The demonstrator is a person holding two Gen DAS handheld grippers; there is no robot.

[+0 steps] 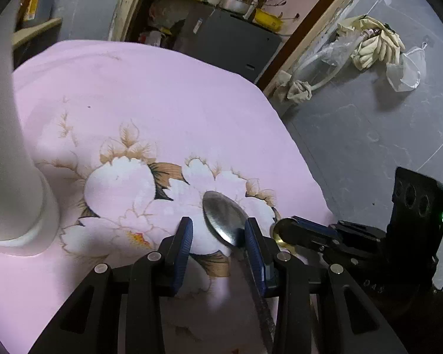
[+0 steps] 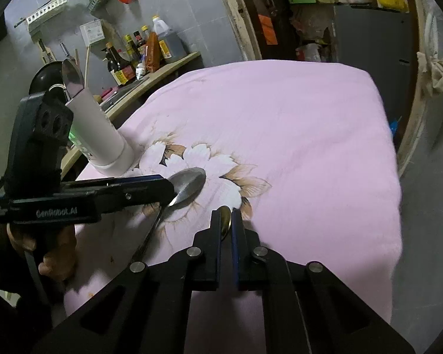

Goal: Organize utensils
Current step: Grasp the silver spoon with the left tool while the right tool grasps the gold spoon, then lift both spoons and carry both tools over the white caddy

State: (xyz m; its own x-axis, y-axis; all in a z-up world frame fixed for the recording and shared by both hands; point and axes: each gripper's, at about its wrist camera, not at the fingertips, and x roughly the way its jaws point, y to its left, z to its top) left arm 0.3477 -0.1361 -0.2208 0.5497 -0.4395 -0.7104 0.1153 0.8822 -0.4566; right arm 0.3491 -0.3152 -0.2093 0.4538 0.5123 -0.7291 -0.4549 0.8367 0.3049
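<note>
Left gripper (image 1: 218,230) spread wide around large steel spoon (image 1: 225,219) lying on pink floral cloth (image 1: 168,103), only 1 pad touching. Right gripper (image 2: 226,221) pinched narrow on small brass-coloured spoon (image 2: 225,219). Tall white cylindrical holder (image 2: 99,135) near, already carrying 1 spoon. Risks: steel spoon skidding sideways on closure; grippers colliding.

White lettering reading "GenRobot.AI" runs along the dark side of the left gripper (image 2: 168,188), at the near left. The bottle labels (image 2: 127,73) on the far shelf are too small to read.
</note>
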